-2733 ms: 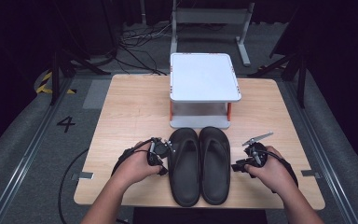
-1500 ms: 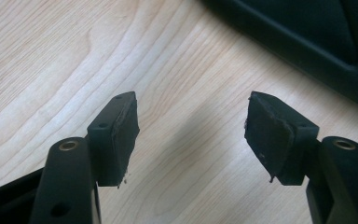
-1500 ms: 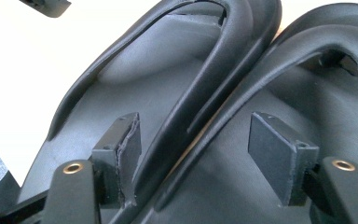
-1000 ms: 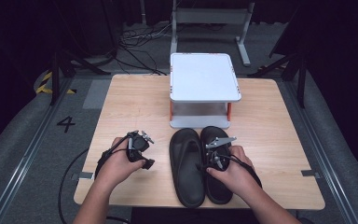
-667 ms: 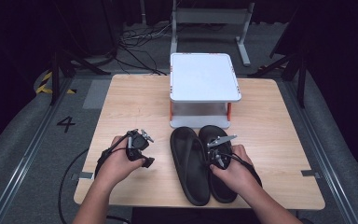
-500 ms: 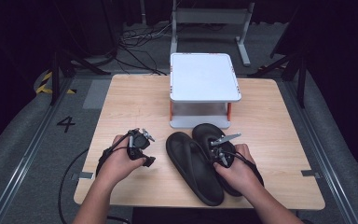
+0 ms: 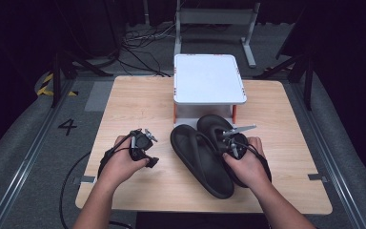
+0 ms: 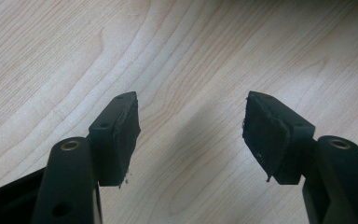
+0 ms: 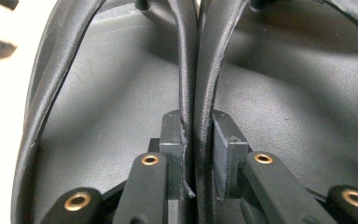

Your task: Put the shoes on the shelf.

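Observation:
Two black flip-flops lie side by side on the wooden table (image 7: 133,105), both slanted with their toes toward the far left. In the high view the left flip-flop (image 7: 200,160) is nearer me, and the right flip-flop (image 7: 214,125) reaches to the foot of the white stand. My right gripper (image 7: 231,143) (image 9: 196,135) has just been closing; its pads now pinch one strap (image 9: 186,70) of each sandal together with the other strap (image 9: 209,70). To the left of the sandals, my left gripper (image 7: 145,150) (image 8: 191,126) hovers open over bare wood.
A white flat-topped stand (image 7: 208,78) on orange legs sits at the far middle of the table, just beyond the sandals' toes. Bare wood lies left and right of the pair. Dark floor, cables and metal frames surround the table.
The right hand came in over the sandals and its jaws closed on their inner straps. The pair has since swung from straight to slanted and risen a little. The left hand stays put.

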{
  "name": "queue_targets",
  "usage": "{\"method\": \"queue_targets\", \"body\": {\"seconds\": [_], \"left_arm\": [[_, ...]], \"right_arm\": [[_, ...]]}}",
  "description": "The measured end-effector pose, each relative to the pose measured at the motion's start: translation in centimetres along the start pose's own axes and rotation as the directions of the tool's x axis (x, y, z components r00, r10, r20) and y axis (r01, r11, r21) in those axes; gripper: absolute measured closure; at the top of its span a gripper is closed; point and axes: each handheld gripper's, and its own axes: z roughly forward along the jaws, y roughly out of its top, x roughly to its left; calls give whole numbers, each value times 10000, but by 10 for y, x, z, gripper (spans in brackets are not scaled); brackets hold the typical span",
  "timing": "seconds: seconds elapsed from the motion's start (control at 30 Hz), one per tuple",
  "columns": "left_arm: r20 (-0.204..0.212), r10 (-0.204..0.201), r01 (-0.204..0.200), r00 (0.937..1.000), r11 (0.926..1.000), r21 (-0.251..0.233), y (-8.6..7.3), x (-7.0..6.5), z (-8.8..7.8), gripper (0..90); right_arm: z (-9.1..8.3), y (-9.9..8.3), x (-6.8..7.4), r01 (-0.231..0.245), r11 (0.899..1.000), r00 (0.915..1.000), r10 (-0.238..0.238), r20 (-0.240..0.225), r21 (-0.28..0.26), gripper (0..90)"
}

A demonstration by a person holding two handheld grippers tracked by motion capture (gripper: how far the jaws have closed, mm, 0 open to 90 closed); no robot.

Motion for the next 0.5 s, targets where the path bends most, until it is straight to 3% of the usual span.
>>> {"method": "queue_targets", "body": {"seconds": [0.2, 0.37, 0.5], "left_arm": [[-36, 3, -3, 10000, 10000, -15, -1, 1, -2, 371], [-8, -60, 60, 10000, 10000, 19, -2, 2, -2, 371], [14, -59, 59, 10000, 10000, 1, -2, 3, -1, 372]], "right_arm": [[-1, 15, -10, -465, 9983, 9984, 476, 303, -353, 771], [4, 32, -23, -1179, 9904, 9915, 1214, 458, -726, 771], [6, 43, -28, -1371, 9843, 9874, 1447, 637, -1115, 771]]}}
